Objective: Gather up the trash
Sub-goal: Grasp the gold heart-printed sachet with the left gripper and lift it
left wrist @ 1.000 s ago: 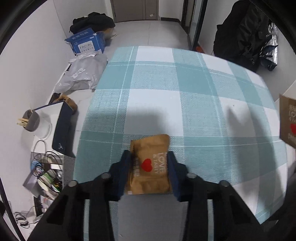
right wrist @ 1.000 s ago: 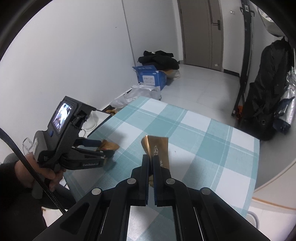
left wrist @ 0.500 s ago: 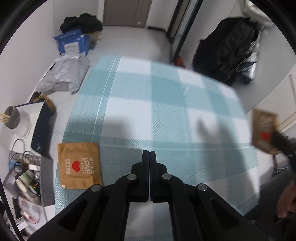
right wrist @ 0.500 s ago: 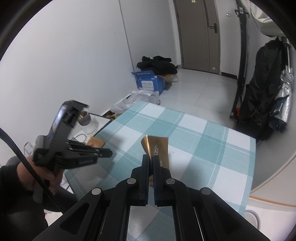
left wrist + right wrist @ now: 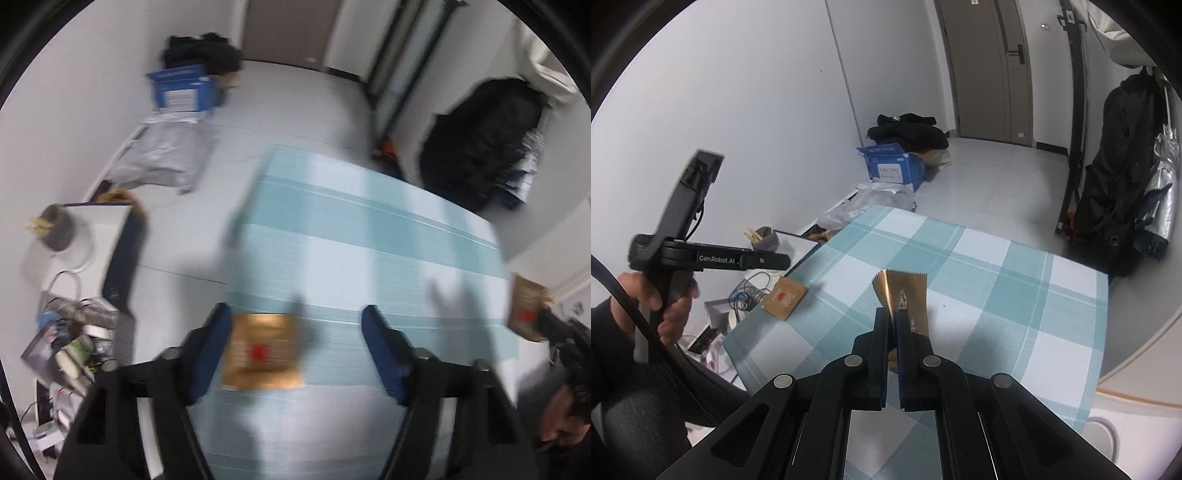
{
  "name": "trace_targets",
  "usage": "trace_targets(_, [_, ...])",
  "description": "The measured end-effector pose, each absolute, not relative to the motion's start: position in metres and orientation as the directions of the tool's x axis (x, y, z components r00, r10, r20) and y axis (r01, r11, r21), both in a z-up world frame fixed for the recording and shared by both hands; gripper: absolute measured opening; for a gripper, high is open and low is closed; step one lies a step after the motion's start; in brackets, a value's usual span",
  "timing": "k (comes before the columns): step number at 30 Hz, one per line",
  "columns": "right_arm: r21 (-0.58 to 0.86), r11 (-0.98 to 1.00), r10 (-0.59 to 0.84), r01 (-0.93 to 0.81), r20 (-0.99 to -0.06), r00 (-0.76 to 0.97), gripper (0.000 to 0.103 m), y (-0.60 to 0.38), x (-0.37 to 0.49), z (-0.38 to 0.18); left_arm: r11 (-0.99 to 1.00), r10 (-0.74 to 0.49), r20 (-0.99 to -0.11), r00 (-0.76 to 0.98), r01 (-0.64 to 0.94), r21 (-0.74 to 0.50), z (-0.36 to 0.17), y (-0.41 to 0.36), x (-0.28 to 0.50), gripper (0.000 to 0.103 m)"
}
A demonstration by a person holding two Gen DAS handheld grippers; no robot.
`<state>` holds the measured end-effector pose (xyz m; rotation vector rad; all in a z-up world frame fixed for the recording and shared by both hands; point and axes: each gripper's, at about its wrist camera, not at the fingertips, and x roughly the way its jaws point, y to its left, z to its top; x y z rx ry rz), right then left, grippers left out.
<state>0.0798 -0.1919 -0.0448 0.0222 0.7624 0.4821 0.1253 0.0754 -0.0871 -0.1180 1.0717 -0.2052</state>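
brown kraft paper is what the flat snack sachet (image 5: 262,354) looks to be made of: a near-square packet with a red heart mark in its middle, lying flat on the teal-and-white checked tablecloth (image 5: 369,236) close to the table's left edge, toward the near-left corner. in the left wrist view, which is blurred, it sits between the spread fingers of the left gripper (image 5: 297,343), but off centre: it lies just beside the left finger (image 5: 214,339), and well apart from the right one. the jaws stand wide, holding nothing. the right wrist view shows the left gripper raised above the sachet (image 5: 785,297), not touching it. so the relation that matters is this: the packet is below and slightly left of the midpoint between the fingers, and the left hand is far the nearer one. my judgement is that the coming move needs a small shift left and a descent; since the packet lies flat, a finger would likely have to catch an edge.

the right gripper (image 5: 894,350) is clamped on a second wrapper (image 5: 905,295), a thin golden-brown film with a zigzag-cut top edge, held upright above the table's near edge. that wrapper also shows at the right rim of the left wrist view (image 5: 526,308).
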Motion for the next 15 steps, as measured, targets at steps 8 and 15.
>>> trace_targets(8, [0.194, 0.886, 0.432, -0.421, -0.673, 0.600, 0.003, -0.182, 0.089, -0.052, 0.974, -0.223, -0.919, 0.325, 0.109, -0.197, -0.134, 0.082, 0.136, 0.070])
trace_targets(15, [0.186, 0.881, 0.434, -0.435, -0.683, 0.588, 0.003, -0.172, 0.094, -0.056, 0.967, -0.230, -0.940, 0.251, 0.166, -0.193, -0.149, 0.076, 0.144, 0.074])
